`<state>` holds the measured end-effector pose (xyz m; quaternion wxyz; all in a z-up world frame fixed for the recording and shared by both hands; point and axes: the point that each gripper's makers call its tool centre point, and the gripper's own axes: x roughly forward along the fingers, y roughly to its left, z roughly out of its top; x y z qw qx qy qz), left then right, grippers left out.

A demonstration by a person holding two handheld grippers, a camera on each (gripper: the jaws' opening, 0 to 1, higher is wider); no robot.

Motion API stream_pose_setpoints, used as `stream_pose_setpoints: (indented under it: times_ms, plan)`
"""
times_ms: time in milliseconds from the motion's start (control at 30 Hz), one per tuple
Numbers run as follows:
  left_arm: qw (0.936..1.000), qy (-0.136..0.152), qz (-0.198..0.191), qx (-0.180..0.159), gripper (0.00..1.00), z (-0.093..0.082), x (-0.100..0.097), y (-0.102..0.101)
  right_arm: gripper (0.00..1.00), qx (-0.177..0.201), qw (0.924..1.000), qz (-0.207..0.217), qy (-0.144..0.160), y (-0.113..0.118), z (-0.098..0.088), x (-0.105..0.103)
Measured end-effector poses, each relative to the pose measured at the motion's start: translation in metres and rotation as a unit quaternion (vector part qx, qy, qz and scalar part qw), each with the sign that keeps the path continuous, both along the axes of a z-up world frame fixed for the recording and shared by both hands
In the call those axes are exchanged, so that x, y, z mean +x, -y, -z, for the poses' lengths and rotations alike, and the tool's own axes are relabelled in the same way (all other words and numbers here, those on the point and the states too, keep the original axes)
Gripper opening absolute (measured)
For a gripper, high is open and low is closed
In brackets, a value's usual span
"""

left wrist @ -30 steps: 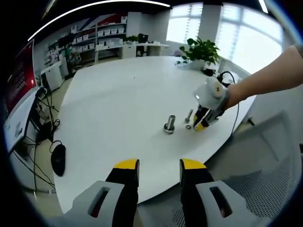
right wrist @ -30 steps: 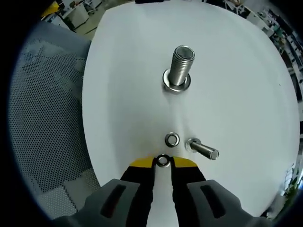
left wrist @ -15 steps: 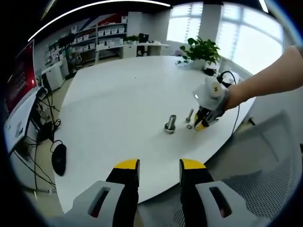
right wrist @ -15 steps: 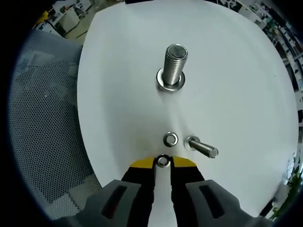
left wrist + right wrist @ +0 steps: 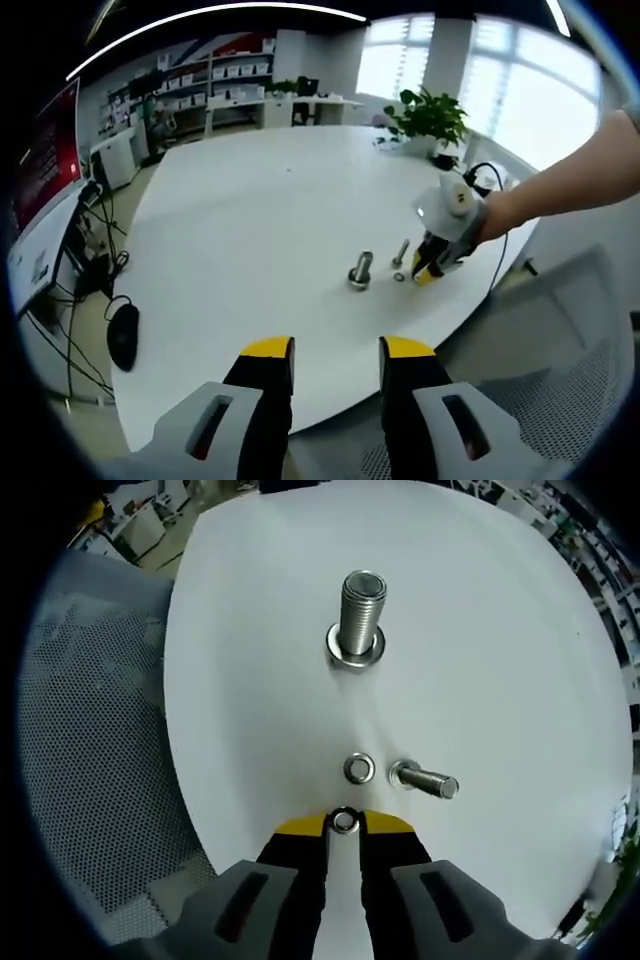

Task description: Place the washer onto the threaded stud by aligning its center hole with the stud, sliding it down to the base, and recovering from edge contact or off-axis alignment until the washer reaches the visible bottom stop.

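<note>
right gripper view: washer (image 5: 345, 821) in right claw (image 5: 345, 825), near stud (image 5: 360, 615)

Threaded stud (image 5: 361, 620) stood upright on tabletop (image 5: 500, 660), far side. Nearer, a nut (image 5: 359, 768) lay just left of a small bolt (image 5: 425, 780) on its side. Washer (image 5: 345, 821) sat between right gripper (image 5: 345, 825) fingers (image 5: 300, 832), nearest.
</note>
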<state>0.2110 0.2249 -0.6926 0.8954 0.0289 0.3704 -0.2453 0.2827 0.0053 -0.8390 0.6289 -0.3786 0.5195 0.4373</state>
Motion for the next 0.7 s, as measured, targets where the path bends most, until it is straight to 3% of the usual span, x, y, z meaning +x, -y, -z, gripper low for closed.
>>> stream_pose_setpoints:
  times_ms: [333,700]
  plan:
    - [0.9998,0.011,-0.006,-0.017,0.33,-0.006,0.003,0.0,0.13,0.002,0.9998,0.014,0.011,0.017,-0.017,0.014]
    - [0.9995,0.017,-0.005,-0.028,0.33,-0.009,0.003,0.003,0.13,0.028,0.9991,0.006,0.031,0.007,-0.039,0.026]
